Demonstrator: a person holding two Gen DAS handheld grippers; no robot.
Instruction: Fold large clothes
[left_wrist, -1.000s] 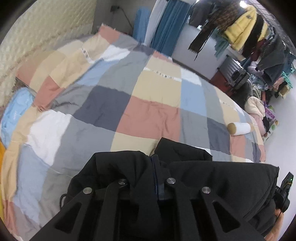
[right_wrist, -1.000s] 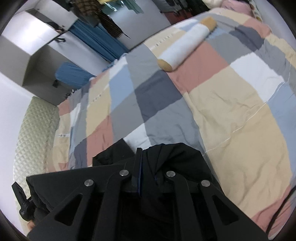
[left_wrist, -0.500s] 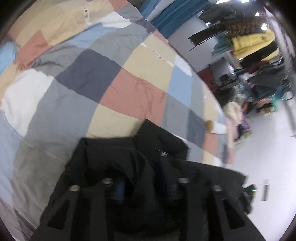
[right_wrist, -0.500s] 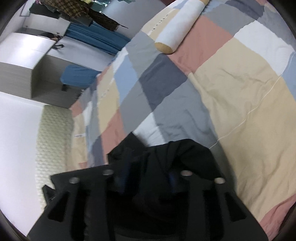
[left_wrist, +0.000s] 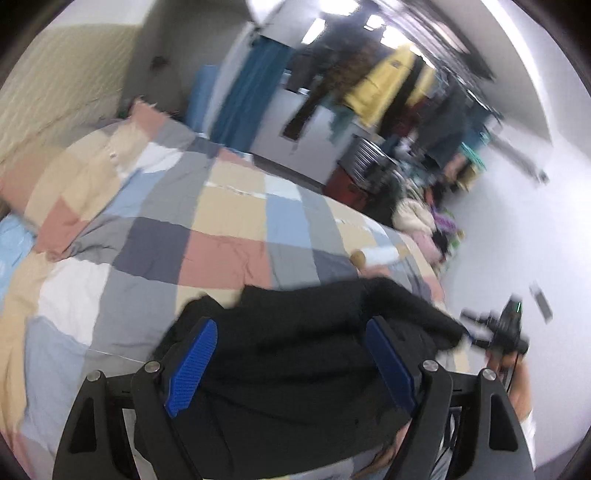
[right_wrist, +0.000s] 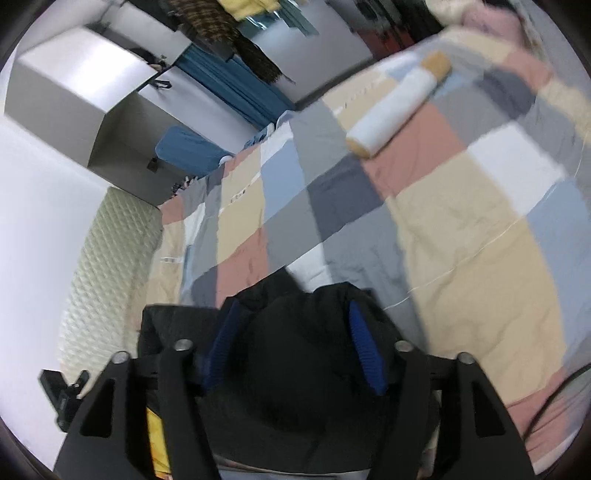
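Observation:
A large black garment (left_wrist: 295, 369) lies bunched at the near edge of the bed with the patchwork quilt (left_wrist: 166, 229). My left gripper (left_wrist: 295, 358) is open, its blue pads (left_wrist: 192, 362) spread wide on either side of the cloth. In the right wrist view the same black garment (right_wrist: 295, 362) sits between my right gripper's (right_wrist: 291, 347) open blue pads (right_wrist: 364, 350). The cloth hides the quilt just under both grippers. The right gripper also shows at the right of the left wrist view (left_wrist: 502, 328).
A white bolster pillow (right_wrist: 399, 107) lies across the quilt (right_wrist: 461, 206) far ahead. A padded headboard (right_wrist: 107, 266) stands at the left. Hanging clothes (left_wrist: 388, 77), blue curtains (left_wrist: 251, 92) and a pile of items (left_wrist: 424, 221) stand beyond the bed.
Both grippers were shut on the black garment and have opened, letting it go. The garment has dropped into a heap between the pads, and both cameras have tilted up.

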